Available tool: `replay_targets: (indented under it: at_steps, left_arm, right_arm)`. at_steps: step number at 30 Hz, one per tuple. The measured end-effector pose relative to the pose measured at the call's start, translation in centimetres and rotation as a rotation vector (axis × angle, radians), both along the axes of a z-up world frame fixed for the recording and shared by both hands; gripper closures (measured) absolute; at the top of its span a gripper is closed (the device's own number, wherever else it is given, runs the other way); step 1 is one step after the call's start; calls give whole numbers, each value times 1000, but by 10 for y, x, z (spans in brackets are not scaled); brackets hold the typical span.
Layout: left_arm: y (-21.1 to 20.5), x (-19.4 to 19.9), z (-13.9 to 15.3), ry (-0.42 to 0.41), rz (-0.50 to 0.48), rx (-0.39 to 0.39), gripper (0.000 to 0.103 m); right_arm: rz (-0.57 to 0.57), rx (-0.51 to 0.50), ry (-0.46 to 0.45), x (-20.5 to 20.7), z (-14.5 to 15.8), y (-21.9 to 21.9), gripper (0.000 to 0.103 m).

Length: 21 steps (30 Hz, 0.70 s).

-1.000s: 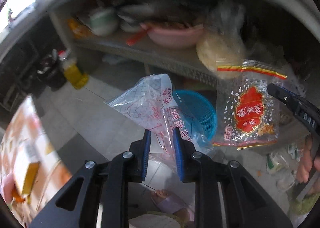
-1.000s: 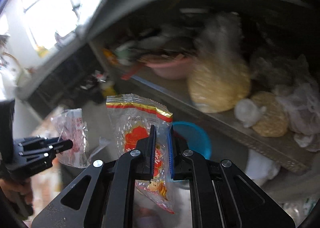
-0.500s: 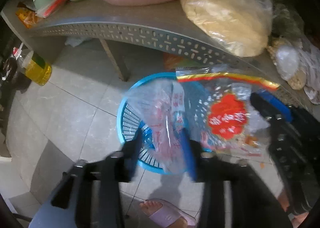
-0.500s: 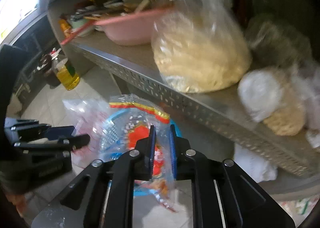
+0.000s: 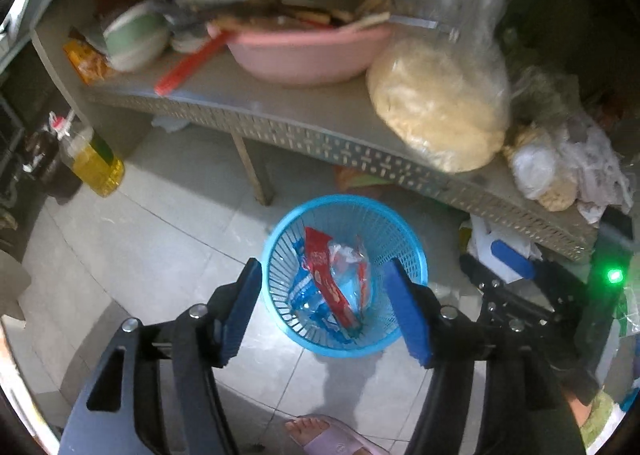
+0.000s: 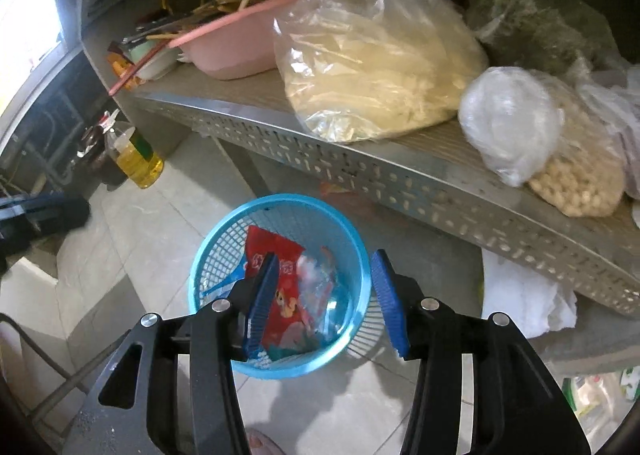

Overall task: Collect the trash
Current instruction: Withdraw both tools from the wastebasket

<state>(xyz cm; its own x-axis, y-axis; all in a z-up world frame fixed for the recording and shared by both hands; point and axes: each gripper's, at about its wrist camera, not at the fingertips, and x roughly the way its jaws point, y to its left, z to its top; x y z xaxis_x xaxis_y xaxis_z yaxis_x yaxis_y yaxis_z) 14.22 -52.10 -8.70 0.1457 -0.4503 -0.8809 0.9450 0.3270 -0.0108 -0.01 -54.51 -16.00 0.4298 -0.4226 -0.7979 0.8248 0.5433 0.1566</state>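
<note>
1. At centre frame, the round blue plastic mesh basket (image 5: pixel 343 277) holds the crinkled red-and-clear snack wrappers (image 5: pixel 334 287).
2. Both the left gripper (image 5: pixel 324 305) and right gripper (image 6: pixel 324 295) have just opened, released and empty.
3. Further litter, if any, isn't identifiable.

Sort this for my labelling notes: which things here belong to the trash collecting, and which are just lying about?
Job:
- blue basket
- wrappers lying in it
- left hand-held gripper, open
- right hand-held gripper, open

Lying about:
- pink basin
- oil bottle
- bagged food
- shelf
</note>
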Motion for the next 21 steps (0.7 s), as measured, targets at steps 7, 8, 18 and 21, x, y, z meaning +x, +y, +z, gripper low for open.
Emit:
replay_targets:
  at_steps: [7,8,18,21]
  left_arm:
    - [62,-18,65,-22,2,-111,30]
    - [72,-22,72,-29,5,-119,29]
    - [207,-50,126,-30,170,-229,17]
    - [248,-55,139,-55,250,-281,15]
  right_arm:
    - [88,-64,-19,-7,39,40,54]
    - [110,-89,-16,-8,50,51,53]
    - [340,-272,7,5,120,128,27]
    - [399,-317,6,11,138,153,22]
